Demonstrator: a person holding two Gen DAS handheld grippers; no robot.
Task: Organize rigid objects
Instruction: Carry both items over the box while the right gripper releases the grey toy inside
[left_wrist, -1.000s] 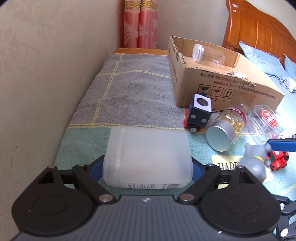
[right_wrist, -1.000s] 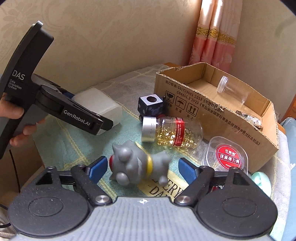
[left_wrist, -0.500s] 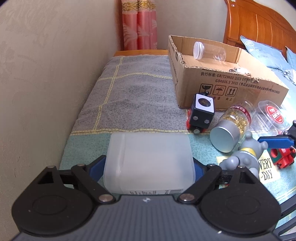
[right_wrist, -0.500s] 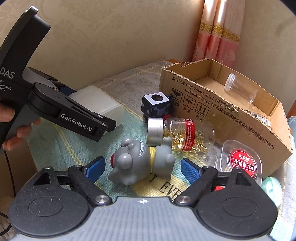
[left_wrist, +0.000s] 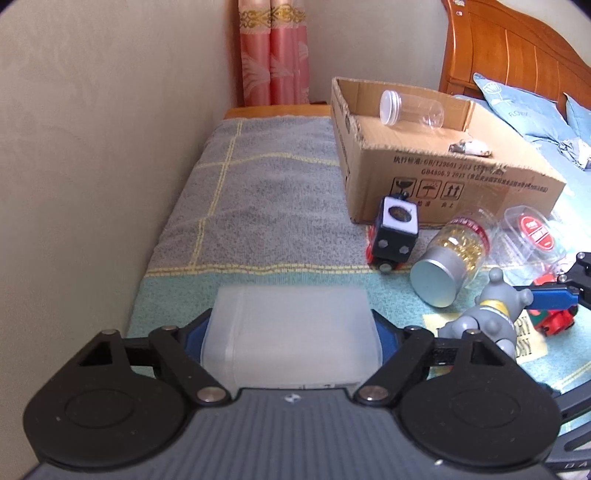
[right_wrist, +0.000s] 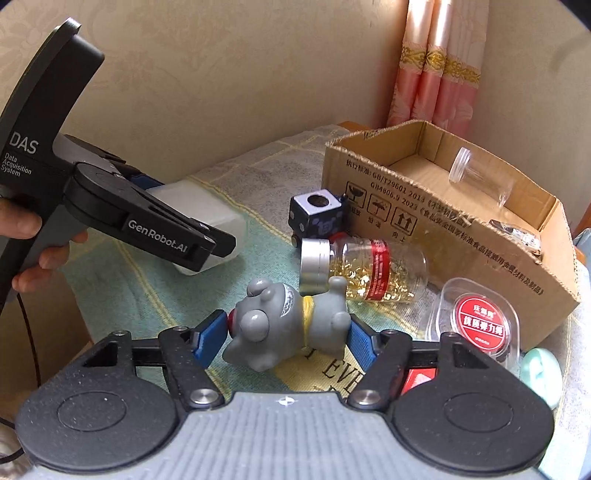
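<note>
Frosted box (left_wrist: 291, 339) clamped in left gripper (left_wrist: 291, 332), near end hidden, grey toy (right_wrist: 284, 325) pinched by just-closed right gripper (right_wrist: 286, 338).

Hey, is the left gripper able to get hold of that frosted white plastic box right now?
Probably yes. The frosted white plastic box already sits between the left gripper's jaws, which have just been closing and now meet its sides; nothing else lies between them.

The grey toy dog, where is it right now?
Grey toy dog: right wrist view, lying sideways between the right gripper fingers, just before the capsule bottle.
</note>
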